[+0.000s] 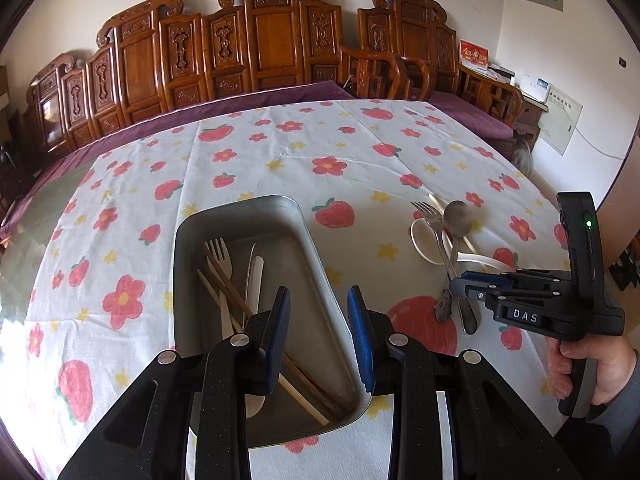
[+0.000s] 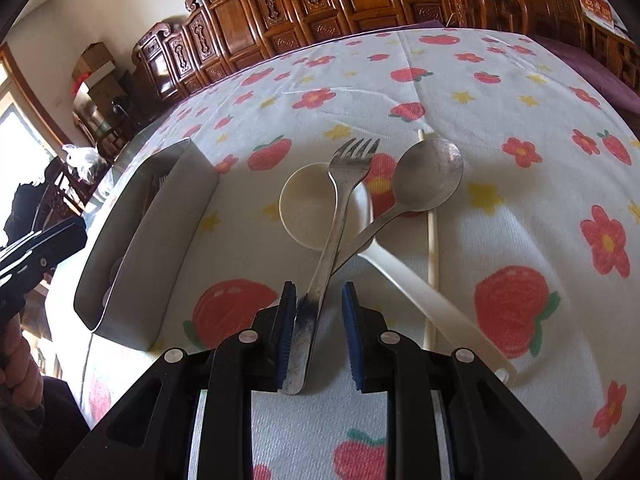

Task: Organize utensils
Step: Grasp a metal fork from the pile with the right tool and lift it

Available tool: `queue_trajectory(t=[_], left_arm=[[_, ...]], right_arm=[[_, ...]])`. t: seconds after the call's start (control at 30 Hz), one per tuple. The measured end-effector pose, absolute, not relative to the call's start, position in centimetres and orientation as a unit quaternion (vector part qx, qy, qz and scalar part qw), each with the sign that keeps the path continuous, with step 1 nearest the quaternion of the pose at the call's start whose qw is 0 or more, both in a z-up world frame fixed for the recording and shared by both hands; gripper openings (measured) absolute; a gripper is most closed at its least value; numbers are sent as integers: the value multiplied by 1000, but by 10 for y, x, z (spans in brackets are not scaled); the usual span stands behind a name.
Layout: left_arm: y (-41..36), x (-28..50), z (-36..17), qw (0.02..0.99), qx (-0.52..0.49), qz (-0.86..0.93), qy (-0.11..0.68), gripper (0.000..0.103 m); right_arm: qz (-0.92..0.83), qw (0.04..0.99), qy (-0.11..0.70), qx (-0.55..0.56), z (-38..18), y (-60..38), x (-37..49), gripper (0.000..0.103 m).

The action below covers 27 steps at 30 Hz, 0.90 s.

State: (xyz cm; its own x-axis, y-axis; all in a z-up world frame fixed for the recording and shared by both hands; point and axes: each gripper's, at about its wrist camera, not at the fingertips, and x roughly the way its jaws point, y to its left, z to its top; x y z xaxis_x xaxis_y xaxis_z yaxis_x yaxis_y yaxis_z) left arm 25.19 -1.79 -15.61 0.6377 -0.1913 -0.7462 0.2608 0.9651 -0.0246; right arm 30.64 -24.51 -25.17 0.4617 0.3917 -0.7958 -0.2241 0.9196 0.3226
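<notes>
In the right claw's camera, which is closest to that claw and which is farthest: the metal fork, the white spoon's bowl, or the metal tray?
From the right claw:
1. Metal fork: its handle lies right between the claw's fingers.
2. White spoon's bowl: ahead of the claw, under the fork's neck.
3. Metal tray: farthest, off to the left side on the flowery tablecloth.

- You have one metal tray [image 1: 188,236].
- Two forks: metal fork [image 2: 340,200], pale fork [image 1: 222,258].
- Two loose spoons: metal spoon [image 2: 428,176], white spoon [image 2: 308,204].
</notes>
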Motion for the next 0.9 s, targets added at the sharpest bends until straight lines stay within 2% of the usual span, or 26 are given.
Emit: queue_trajectory(t=[0.17, 0.23, 0.27, 0.8, 0.83, 0.9], left_arm=[[-19, 250, -158, 903, 44, -126, 408, 28], [-19, 250, -161, 903, 45, -126, 409, 28], [-19, 250, -162, 903, 46, -126, 409, 28], [-22, 250, -166, 901, 50, -125, 413, 28], [-22, 249, -166, 901, 50, -125, 413, 28], [-21, 248, -167, 900, 51, -126, 414, 28]], right_arm=[[177, 854, 486, 58, -251, -238, 305, 26], [174, 855, 486, 49, -251, -237, 304, 24], [178, 854, 486, 46, -251, -236, 304, 18], [181, 864, 466, 53, -238, -242, 296, 10], [181, 866, 463, 52, -236, -242, 296, 4], [184, 871, 453, 49, -229, -242, 293, 3]])
